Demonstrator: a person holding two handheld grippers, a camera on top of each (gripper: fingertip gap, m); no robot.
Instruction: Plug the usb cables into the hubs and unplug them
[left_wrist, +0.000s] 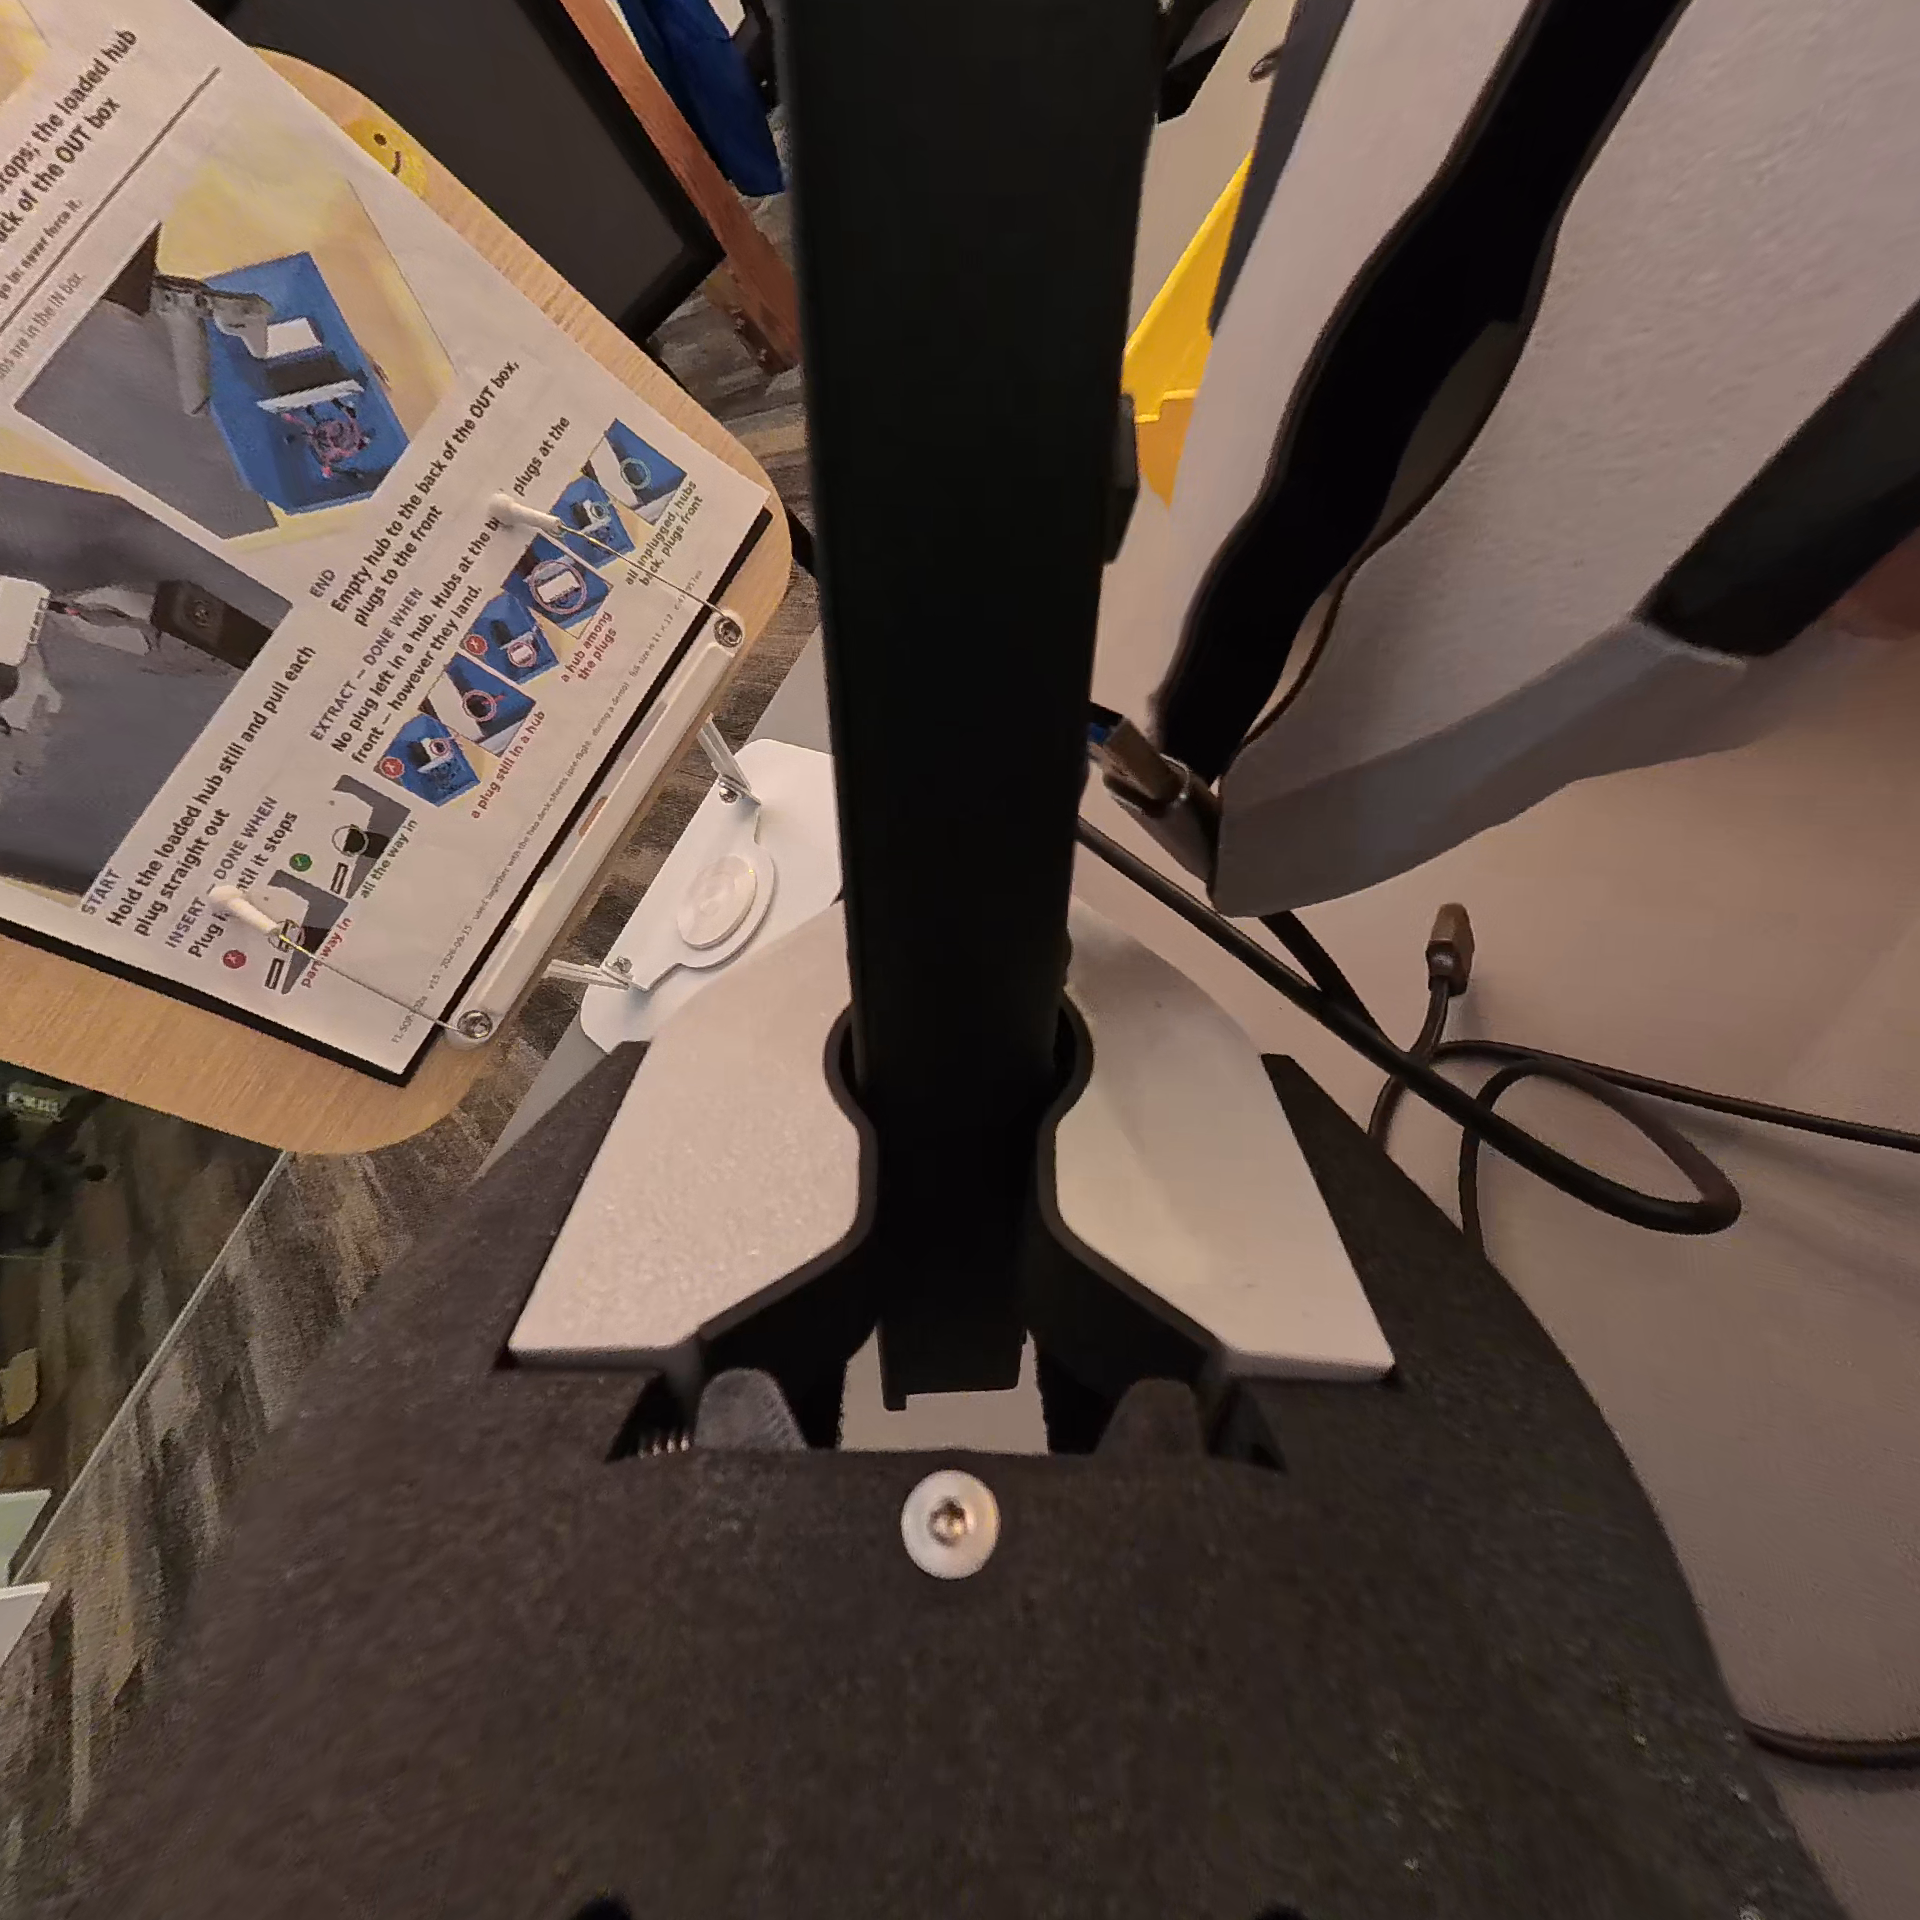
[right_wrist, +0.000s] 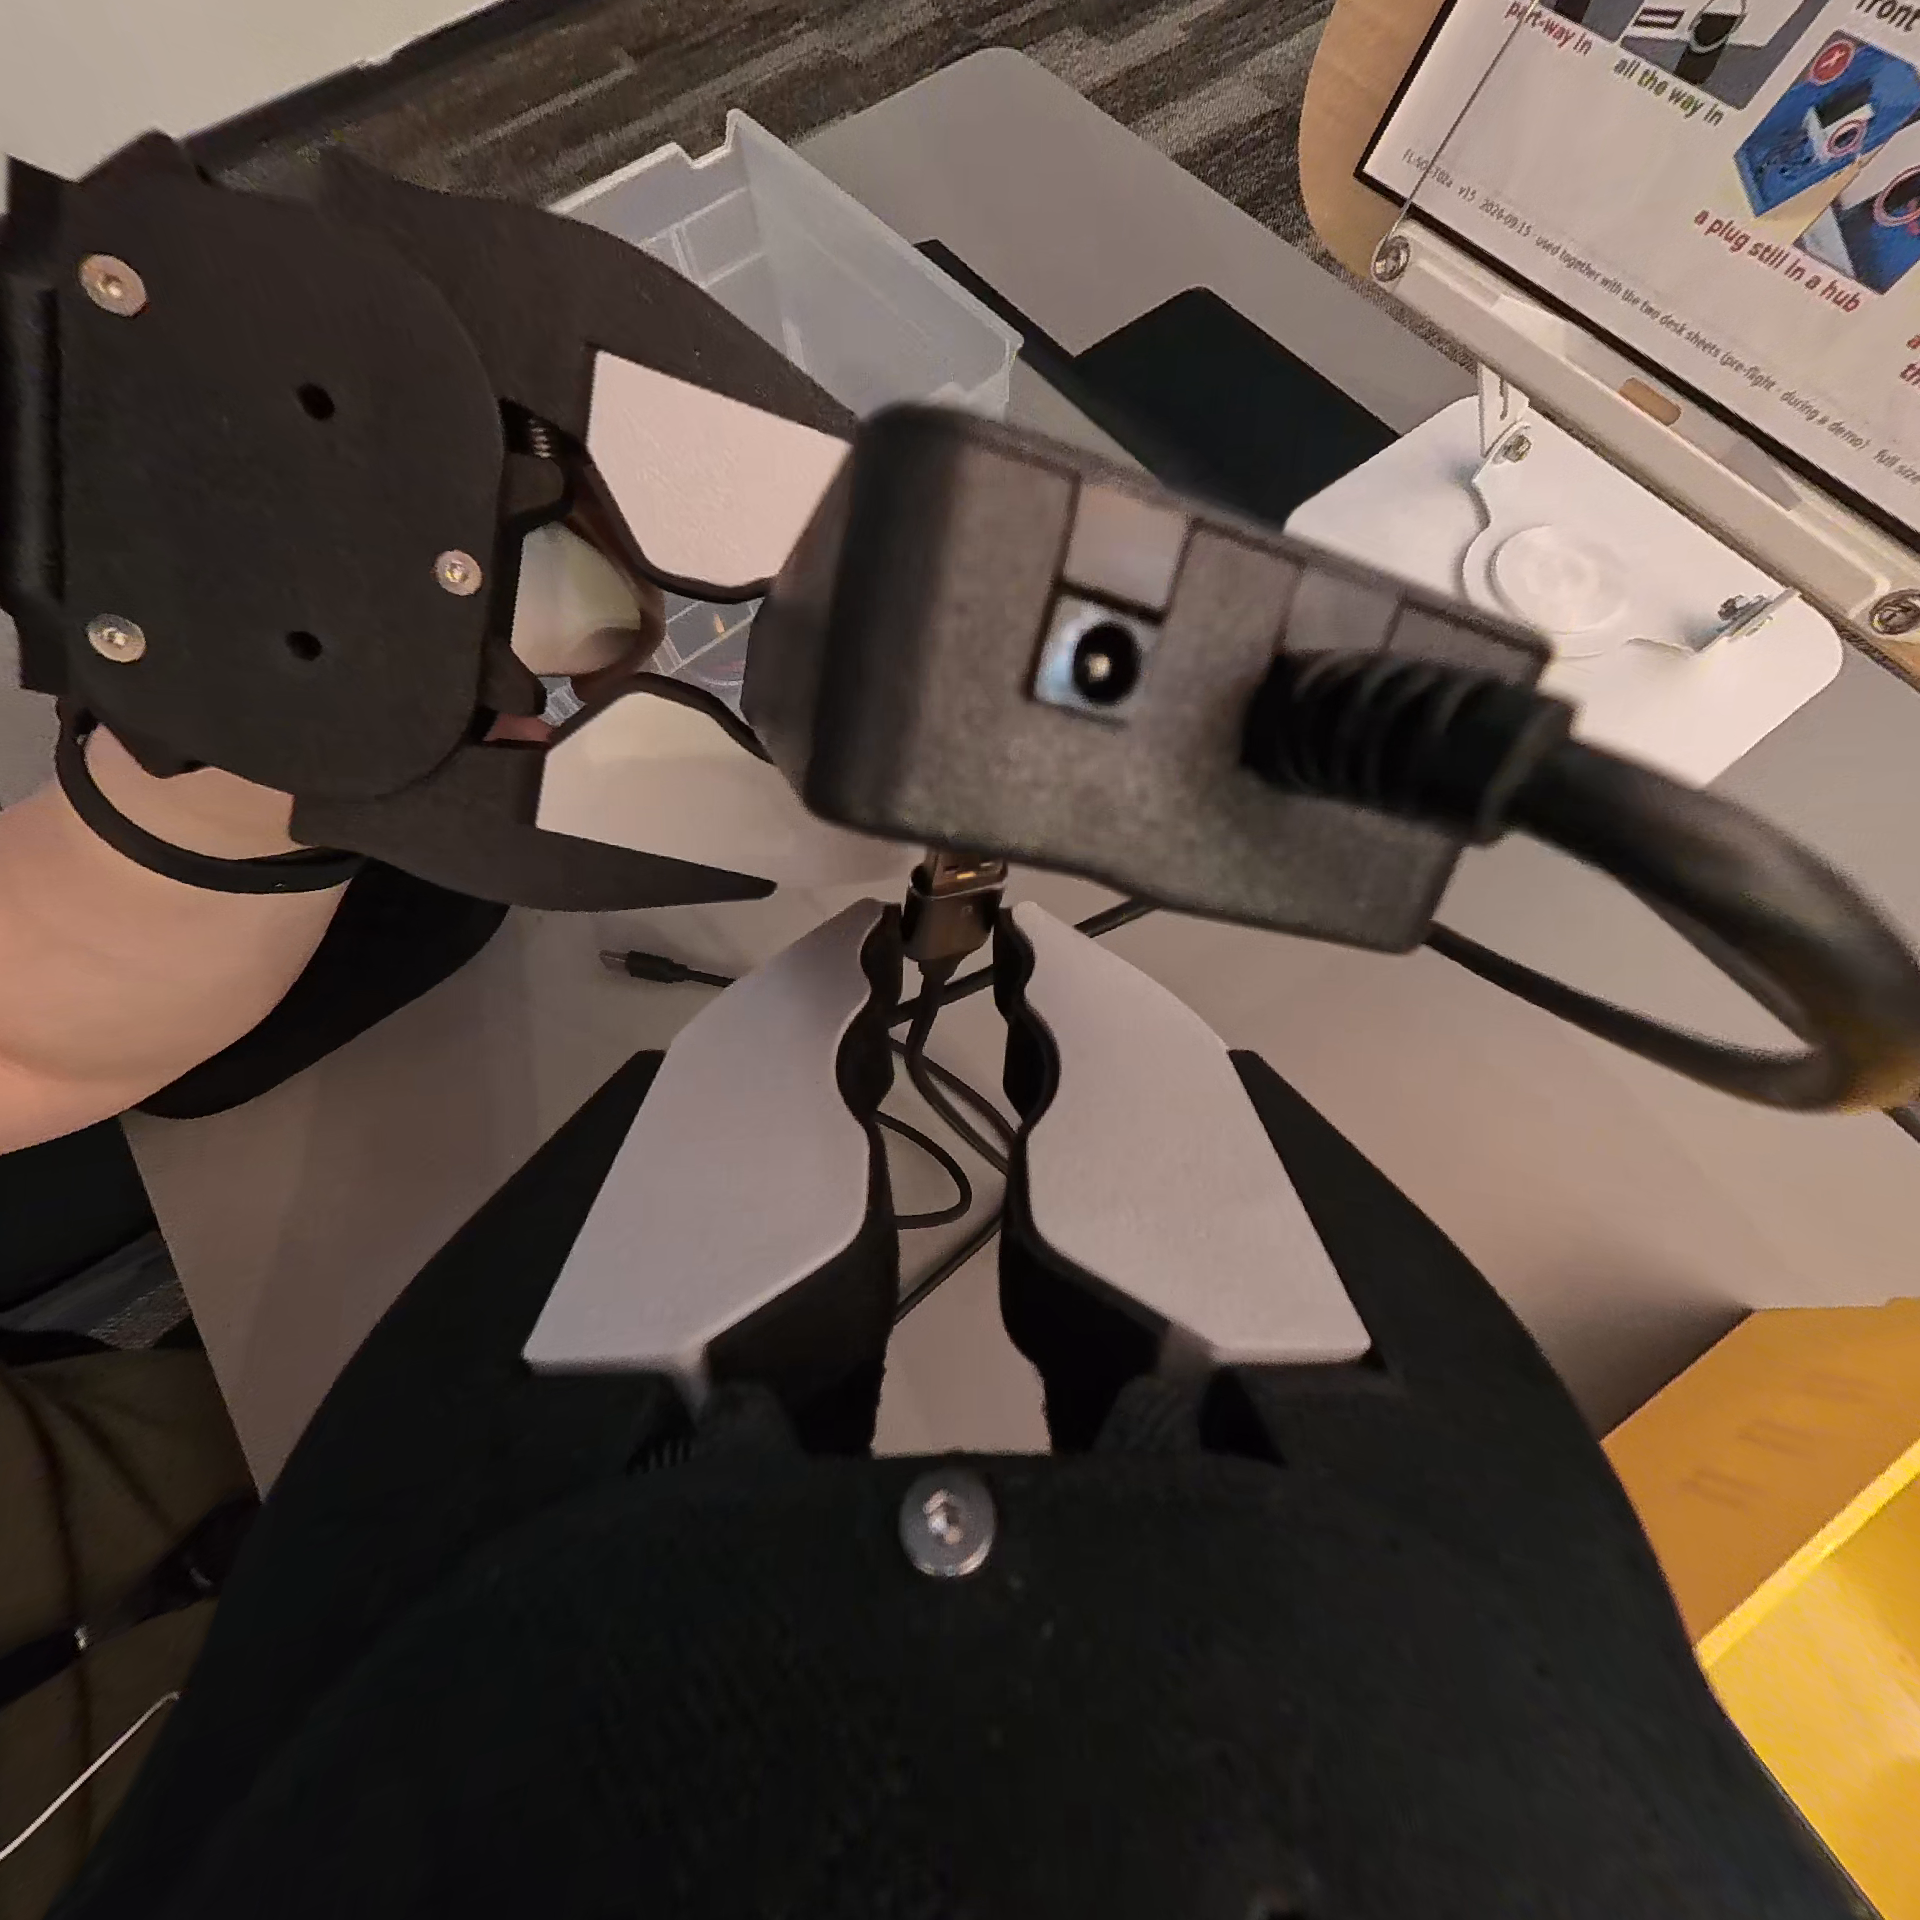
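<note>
Hub (right_wrist: 1132, 675): black, being clamped in left gripper (left_wrist: 961, 1049), raised over grey table (right_wrist: 1403, 1122). Plug (right_wrist: 948, 920): being pinched by right gripper (right_wrist: 940, 935), sitting just beneath hub, cable (right_wrist: 935, 1164) trailing down.

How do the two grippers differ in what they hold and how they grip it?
The left gripper is shut on the black hub, a long bar that fills the space between its fingers. The right gripper is shut on a small USB plug, pinched at the fingertips only, with a gap open behind it and its cable running down between the fingers. The plug points up at the hub's underside. Both have light finger plates on black bodies.
</note>
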